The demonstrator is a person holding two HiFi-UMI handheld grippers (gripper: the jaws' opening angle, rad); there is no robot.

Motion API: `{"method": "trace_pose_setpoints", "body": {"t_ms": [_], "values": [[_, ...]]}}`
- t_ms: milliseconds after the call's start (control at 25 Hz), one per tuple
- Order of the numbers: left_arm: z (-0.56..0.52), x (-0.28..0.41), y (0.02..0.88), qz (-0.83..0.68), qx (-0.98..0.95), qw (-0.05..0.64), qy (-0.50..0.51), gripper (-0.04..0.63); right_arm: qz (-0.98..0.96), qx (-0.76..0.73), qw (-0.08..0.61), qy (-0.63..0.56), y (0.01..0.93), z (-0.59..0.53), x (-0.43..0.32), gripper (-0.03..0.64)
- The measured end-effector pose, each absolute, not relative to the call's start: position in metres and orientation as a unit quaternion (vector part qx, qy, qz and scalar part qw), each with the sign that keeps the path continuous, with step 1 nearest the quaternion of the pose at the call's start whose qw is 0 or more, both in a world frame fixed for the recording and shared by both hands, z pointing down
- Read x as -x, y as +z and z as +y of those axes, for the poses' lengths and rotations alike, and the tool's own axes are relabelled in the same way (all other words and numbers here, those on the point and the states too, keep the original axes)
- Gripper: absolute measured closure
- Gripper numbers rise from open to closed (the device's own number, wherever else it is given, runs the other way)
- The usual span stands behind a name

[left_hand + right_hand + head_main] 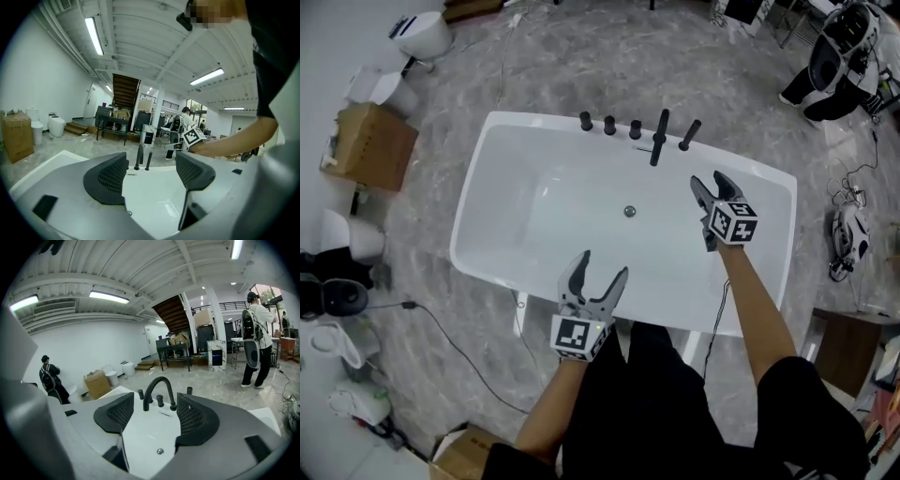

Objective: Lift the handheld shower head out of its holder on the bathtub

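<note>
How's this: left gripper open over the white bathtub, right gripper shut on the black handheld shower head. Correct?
No. The right gripper is open too: the right gripper view shows its jaws apart and empty; the black handheld shower head stands on the rim of the white bathtub. Left gripper as stated.

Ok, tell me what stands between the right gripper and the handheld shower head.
Nothing visible does. The right gripper, jaws open, hangs over the bathtub; the handheld shower head stands on the far rim beside the spout, only air between them.

Left tool (151, 174) jaws apart, nothing between; white bathtub (51, 161) below; black fittings (143, 158) on far rim.
</note>
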State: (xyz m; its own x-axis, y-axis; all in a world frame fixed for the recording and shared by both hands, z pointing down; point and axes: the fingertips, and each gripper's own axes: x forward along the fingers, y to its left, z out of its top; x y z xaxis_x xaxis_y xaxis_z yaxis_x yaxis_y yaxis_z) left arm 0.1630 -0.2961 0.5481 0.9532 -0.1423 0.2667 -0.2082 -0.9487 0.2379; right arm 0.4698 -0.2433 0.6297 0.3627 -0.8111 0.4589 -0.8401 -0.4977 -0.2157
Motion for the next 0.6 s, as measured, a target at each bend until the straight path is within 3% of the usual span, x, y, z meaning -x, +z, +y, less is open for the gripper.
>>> {"method": "trace_pose_setpoints", "body": {"t_ms": [600], "values": [[-0.298, -0.247, 0.584, -0.067, -0.977, 0.171, 0.109, 0.288, -0.488, -0.837, 0.024, 0.249, 0.704, -0.291, -0.565, 0.364]]}}
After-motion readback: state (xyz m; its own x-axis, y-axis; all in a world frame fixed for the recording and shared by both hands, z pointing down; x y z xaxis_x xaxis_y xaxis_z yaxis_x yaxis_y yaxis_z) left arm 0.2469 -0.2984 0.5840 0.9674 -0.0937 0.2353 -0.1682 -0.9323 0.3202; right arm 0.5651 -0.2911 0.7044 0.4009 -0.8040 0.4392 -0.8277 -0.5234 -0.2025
